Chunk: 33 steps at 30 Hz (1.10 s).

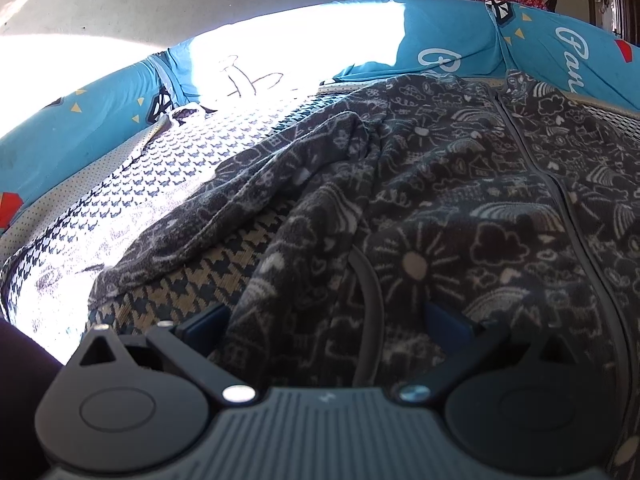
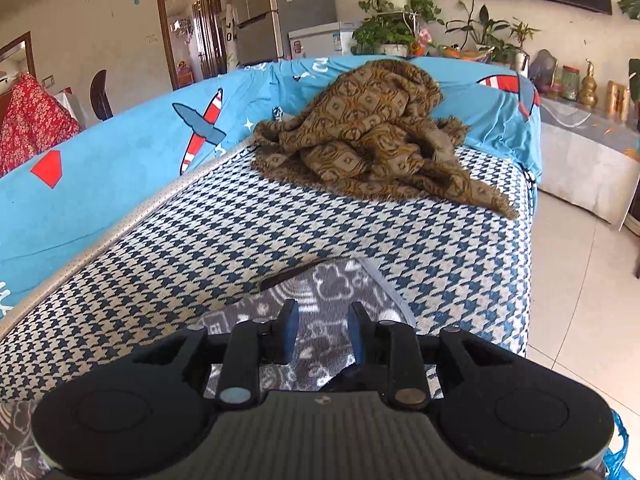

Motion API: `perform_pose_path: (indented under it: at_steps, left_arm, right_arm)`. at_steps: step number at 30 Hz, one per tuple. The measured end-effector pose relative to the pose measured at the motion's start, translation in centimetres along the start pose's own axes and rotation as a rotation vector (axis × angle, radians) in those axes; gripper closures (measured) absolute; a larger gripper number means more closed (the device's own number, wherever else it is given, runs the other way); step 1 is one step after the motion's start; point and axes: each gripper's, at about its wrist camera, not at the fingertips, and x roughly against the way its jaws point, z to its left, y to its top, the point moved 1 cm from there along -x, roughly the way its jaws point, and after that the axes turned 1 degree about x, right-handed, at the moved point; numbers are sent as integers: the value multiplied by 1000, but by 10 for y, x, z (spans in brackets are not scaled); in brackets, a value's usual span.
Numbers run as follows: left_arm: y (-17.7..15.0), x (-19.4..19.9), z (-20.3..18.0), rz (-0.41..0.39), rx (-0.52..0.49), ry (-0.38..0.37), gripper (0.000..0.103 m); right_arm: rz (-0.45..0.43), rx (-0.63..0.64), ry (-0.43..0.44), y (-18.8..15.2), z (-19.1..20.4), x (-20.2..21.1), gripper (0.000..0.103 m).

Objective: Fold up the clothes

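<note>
Barely begun: the fleece (image 1: 440, 208) lies unfolded on the sofa (image 2: 280, 232), left gripper (image 1: 324, 320) wide around it, right gripper (image 2: 323, 330) part-open, holding nothing; scarf (image 2: 376, 128) waits.

Right gripper (image 2: 323, 330) sits low over the houndstooth seat cover (image 2: 248, 236), jaws parted, blue pads (image 2: 291, 330) apart. Grey doodle-print garment (image 2: 324, 292) lies under and between the pads; contact with the fabric cannot be confirmed from this angle. Crumpled brown patterned cloth (image 2: 380, 136) rests at the far end of the seat, against the blue aeroplane-print backrest (image 2: 120, 160).
</note>
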Motion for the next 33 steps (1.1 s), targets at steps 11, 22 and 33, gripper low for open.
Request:
perform_pose_path:
  at_steps: [11, 22, 33]
  left_arm:
    - [-4, 6, -5, -10, -38, 16, 0]
    - [-8, 6, -4, -10, -43, 10, 0]
    - [-10, 7, -2, -4, -35, -4, 0]
  right_arm:
    - [219, 76, 535, -26, 40, 25, 75]
    - [492, 280, 926, -90, 100, 61, 75]
    - [572, 470, 842, -126, 119, 66, 79]
